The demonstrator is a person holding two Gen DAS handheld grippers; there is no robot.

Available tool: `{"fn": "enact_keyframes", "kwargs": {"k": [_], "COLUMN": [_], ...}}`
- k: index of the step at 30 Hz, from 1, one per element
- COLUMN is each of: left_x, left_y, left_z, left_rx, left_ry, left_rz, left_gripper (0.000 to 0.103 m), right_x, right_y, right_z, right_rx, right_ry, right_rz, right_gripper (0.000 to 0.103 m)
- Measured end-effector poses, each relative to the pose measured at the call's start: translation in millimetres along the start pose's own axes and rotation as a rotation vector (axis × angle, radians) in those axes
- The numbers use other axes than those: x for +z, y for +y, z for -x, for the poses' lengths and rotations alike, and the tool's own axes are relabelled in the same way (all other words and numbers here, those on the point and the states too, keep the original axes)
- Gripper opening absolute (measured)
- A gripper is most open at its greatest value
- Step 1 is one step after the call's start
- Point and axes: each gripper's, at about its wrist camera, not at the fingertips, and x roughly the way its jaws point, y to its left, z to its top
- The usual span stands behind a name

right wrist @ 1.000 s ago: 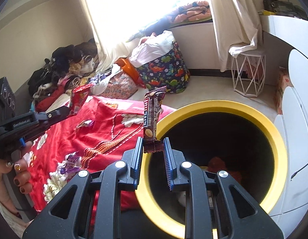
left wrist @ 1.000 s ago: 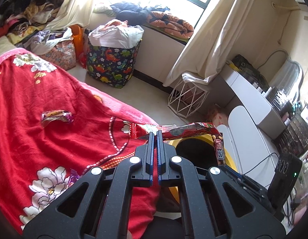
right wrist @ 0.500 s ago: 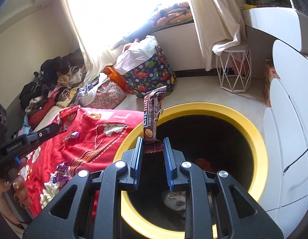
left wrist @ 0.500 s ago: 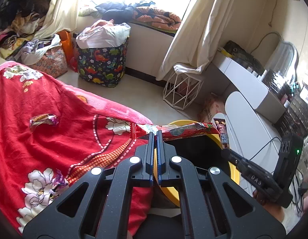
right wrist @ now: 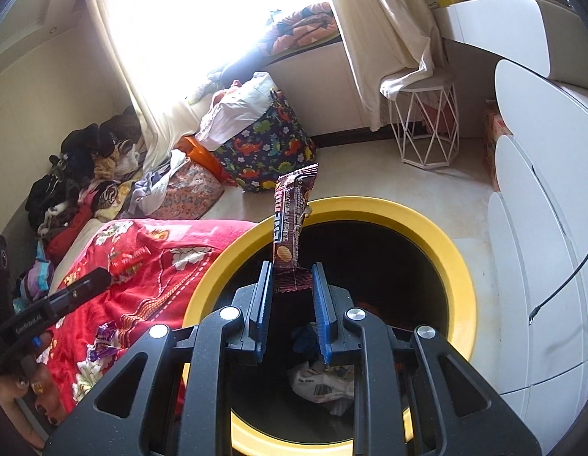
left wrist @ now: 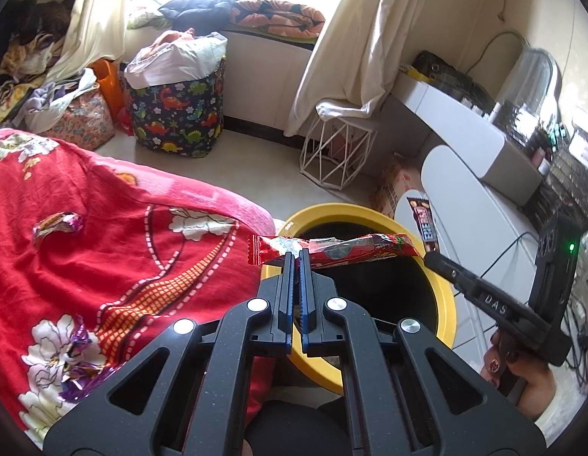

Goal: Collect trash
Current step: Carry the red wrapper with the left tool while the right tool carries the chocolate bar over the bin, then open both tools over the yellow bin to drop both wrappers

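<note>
My left gripper (left wrist: 297,256) is shut on a long red snack wrapper (left wrist: 343,252), which lies crosswise over the near rim of the yellow bin (left wrist: 444,304). My right gripper (right wrist: 293,269) is shut on the lower end of a brown biscuit wrapper (right wrist: 292,220) that stands upright over the bin's dark opening, inside the yellow rim (right wrist: 457,266). Crumpled trash (right wrist: 320,383) lies at the bottom. A shiny wrapper (left wrist: 56,224) and a purple wrapper (left wrist: 79,345) lie on the red flowered blanket (left wrist: 104,258). The left view also shows the right gripper (left wrist: 430,256) and a hand behind it.
The bed's edge touches the bin on the left. Behind stand a dinosaur-print basket (left wrist: 176,121) full of laundry, a white wire stool (left wrist: 335,152), a cardboard box (left wrist: 392,186) and white furniture (right wrist: 541,228) close on the right, with a cable hanging.
Both grippers have moved toward the bin with their wrappers still held. The bin now fills more of the right wrist view, and the right gripper has come into the left wrist view.
</note>
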Motion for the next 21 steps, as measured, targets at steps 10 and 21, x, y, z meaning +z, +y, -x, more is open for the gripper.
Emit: {"fn": "enact_keyframes", "kwargs": {"k": [10, 21], "left_x": [-14.2, -25.8], "left_y": [-27.4, -47.4], "left_z": [-28.9, -56.4], "left_rx": [0.017, -0.001], "left_ry": [0.081, 0.173], "left_rz": [-0.081, -0.147], "left_gripper": [0.000, 0.000], "right_x": [1.7, 2.0], "right_y": [-14.3, -25.0], "right_z": [1.2, 2.3], "right_rx": [-0.019, -0.025], "right_ry": [-0.001, 0.007], "right_rz": [-0.032, -0.057], "right_gripper": [0.020, 0.020]}}
